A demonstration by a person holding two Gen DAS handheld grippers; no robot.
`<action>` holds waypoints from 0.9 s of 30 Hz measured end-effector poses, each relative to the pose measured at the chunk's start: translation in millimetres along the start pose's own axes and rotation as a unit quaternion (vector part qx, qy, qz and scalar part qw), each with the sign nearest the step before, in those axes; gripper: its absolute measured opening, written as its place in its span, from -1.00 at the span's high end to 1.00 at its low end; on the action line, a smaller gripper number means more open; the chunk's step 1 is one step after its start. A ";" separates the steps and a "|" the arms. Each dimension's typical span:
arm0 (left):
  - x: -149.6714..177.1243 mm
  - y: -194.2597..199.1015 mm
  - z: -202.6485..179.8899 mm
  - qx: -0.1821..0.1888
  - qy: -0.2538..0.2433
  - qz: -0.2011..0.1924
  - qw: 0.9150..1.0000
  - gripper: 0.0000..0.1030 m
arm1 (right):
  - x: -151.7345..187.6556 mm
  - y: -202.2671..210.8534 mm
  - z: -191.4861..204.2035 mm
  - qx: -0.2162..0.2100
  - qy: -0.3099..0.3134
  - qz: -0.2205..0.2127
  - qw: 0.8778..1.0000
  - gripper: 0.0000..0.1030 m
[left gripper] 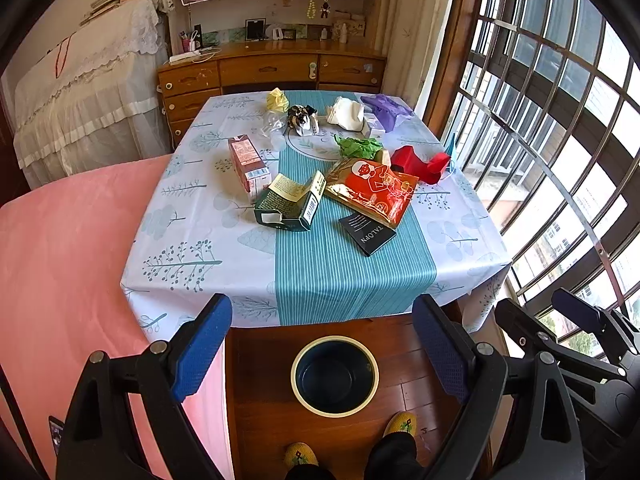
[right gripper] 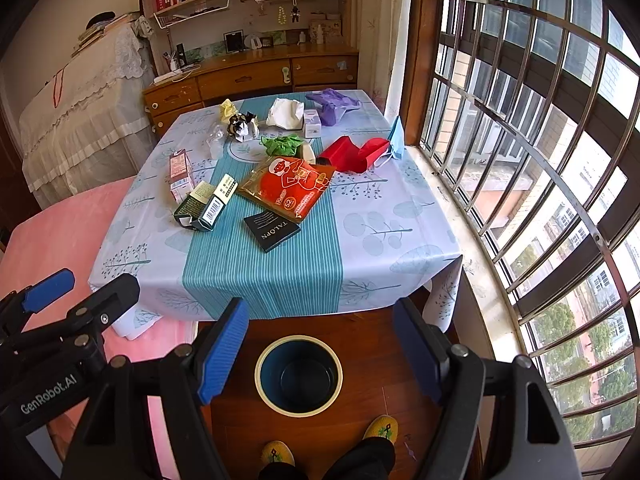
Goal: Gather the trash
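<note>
Trash (left gripper: 372, 194) strewn over the table (left gripper: 200, 248), bin (left gripper: 335, 376) below, jaws of both grippers wide apart and empty

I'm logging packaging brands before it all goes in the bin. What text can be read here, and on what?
"TALOPN": black packet, printed upside down.
"GenRobot.AI": left gripper body, seen from the right wrist.
"52": red snack bag; its other print is unreadable.
Green box and pink carton: barcodes and small print, too blurred.

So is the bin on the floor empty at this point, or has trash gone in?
Empty. Both wrist views look straight down into the bin and show only its bare dark bottom; the trash is all on the table.
</note>
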State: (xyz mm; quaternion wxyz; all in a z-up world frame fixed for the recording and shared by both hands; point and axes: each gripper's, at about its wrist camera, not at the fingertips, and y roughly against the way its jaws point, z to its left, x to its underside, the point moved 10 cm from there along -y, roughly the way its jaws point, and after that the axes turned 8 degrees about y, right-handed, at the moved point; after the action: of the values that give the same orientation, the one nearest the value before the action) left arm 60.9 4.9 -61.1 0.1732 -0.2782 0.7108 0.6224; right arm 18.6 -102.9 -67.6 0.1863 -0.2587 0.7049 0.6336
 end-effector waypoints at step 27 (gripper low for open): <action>-25.5 -19.0 20.8 0.018 -0.011 -0.006 1.000 -0.76 | -19.1 -11.7 17.8 0.016 -0.009 0.003 1.000 -0.46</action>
State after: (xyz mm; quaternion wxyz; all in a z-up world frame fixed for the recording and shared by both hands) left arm 90.4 28.5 -64.4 0.1895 -0.2721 0.7183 0.6116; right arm 39.8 -83.6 -67.9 0.1949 -0.2483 0.7138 0.6252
